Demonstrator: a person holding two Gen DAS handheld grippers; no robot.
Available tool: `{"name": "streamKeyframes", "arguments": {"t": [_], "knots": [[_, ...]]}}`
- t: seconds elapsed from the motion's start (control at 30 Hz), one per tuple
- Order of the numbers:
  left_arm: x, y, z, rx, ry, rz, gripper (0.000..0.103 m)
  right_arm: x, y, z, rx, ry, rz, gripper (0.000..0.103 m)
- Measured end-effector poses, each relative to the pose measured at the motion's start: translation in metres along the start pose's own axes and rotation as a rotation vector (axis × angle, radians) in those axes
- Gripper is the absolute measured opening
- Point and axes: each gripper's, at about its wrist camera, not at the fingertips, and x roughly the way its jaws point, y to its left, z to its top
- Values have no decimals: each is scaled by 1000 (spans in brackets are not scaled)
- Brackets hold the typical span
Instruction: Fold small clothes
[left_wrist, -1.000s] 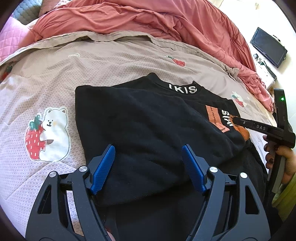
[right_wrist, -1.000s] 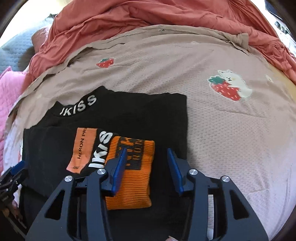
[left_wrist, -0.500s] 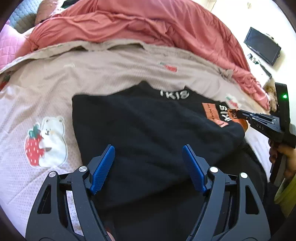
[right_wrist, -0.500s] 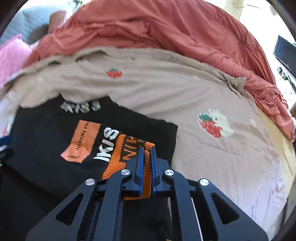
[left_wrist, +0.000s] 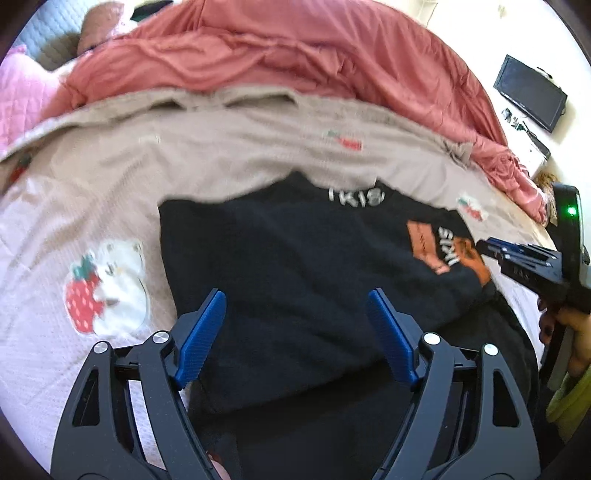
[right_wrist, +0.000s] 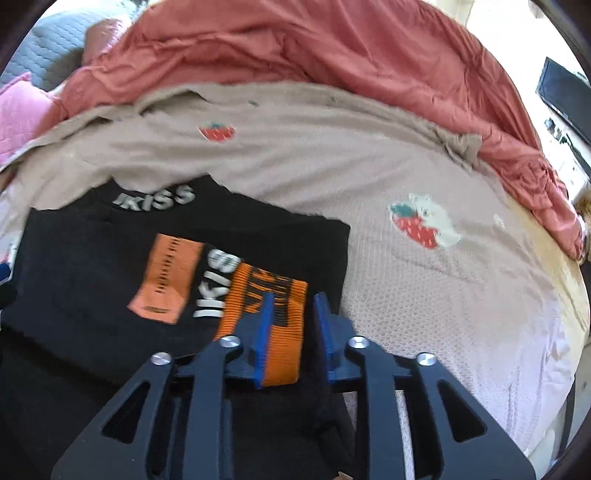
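**Sleeve Fold on Black Sweatshirt: Right Jaws Releasing the Cuff**

The black sweatshirt (left_wrist: 295, 266) lies flat on the bed, on the beige blanket (right_wrist: 424, 295), collar toward the far side. One sleeve is folded across the chest, so its orange cuff (right_wrist: 269, 314) rests on the right half of the body panel. The cuff's long axis runs near to far, roughly in line with the right gripper (right_wrist: 291, 325).

Right gripper: jaws partly parted. The cuff sits in the gap against the left pad; the right pad stands clear of it. No firm clamp is visible, so read this as released.

Left gripper (left_wrist: 295, 332): jaws wide apart, hovering over the near left portion of the body panel, nothing between them.

Governing relation: the cuff lies directly ahead of and between the right jaws, well apart from the left gripper. The right hand is therefore the nearer one for any cuff adjustment; the left is placed for the body panel's near edge.

Change from earlier frames: half a second ago the right jaws were clenched on the cuff. They have just been opening, with the cuff between them. The left jaws were already wide and have opened slightly further. The sweatshirt's position on the bed is unchanged.
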Motion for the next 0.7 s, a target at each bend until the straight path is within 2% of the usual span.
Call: {"name": "streamKeyframes", "arguments": {"t": [0.13,0.23,0.27,0.3,0.37,0.43,0.53,0.7], "knots": [[2,-9,-1,29,22,-2,72,-15,18,-7,-39,-30,63,31],[13,-17,-6,65,101,7,75,-17,37,-12,-87,-30,91,34],[16,-19,-8,76,120,26,78,-16,43,-13,-96,-19,102,34],[21,-20,-11,94,154,58,87,-13,46,-14,-101,-6,106,36],[28,-19,-15,110,192,84,88,0,51,-19,-108,53,73,36],[30,-17,-17,105,203,79,88,17,45,-25,-70,129,57,36],[28,-16,-17,101,200,76,88,19,32,-28,29,120,117,37],[21,-13,-12,69,181,60,88,13,34,-27,24,126,110,43]]}}
